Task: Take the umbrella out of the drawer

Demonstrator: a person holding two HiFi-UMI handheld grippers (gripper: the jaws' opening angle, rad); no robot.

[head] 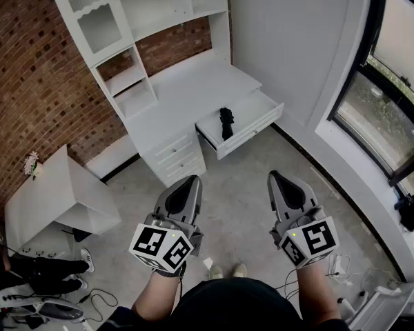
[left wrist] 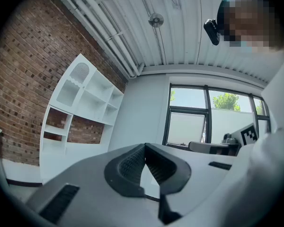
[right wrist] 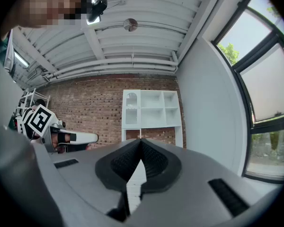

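Both grippers are held level over the grey floor [head: 234, 185], side by side and apart, well short of the desk [head: 193, 88].

Left gripper [head: 191, 182]: jaws together, tips meeting, nothing between them. Its own view shows the ribbed pads [left wrist: 132, 162] closed to a point.

Right gripper [head: 276, 178]: jaws also fully together and empty, confirmed in its own view, pads [right wrist: 154, 162] touching at the tip.

Each gripper carries a marker cube [head: 162, 247] with black-and-white square code patterns. These are patterns only, not readable text.

The umbrella [head: 226, 123] is black, folded and compact. It lies inside the drawer [head: 255, 128], towards the drawer's left end. The drawer is pulled out from under the desktop at the desk's right side. Neither gripper is touching the umbrella or the drawer.

The desk is white with a white shelf hutch [head: 145, 19] on top, standing against a red brick wall [head: 27, 81]. A stack of small shut drawers [head: 179, 158] sits just left of the open one.

A low white side table [head: 55, 198] stands at the left, with another person's legs in dark trousers [head: 34, 266] on the floor near it and cables [head: 96, 298] beside them. A dark-framed window [head: 386, 109] is on the right, with a black object [head: 408, 212] on the sill. The wearer's shoes [head: 228, 272] show between the forearms.
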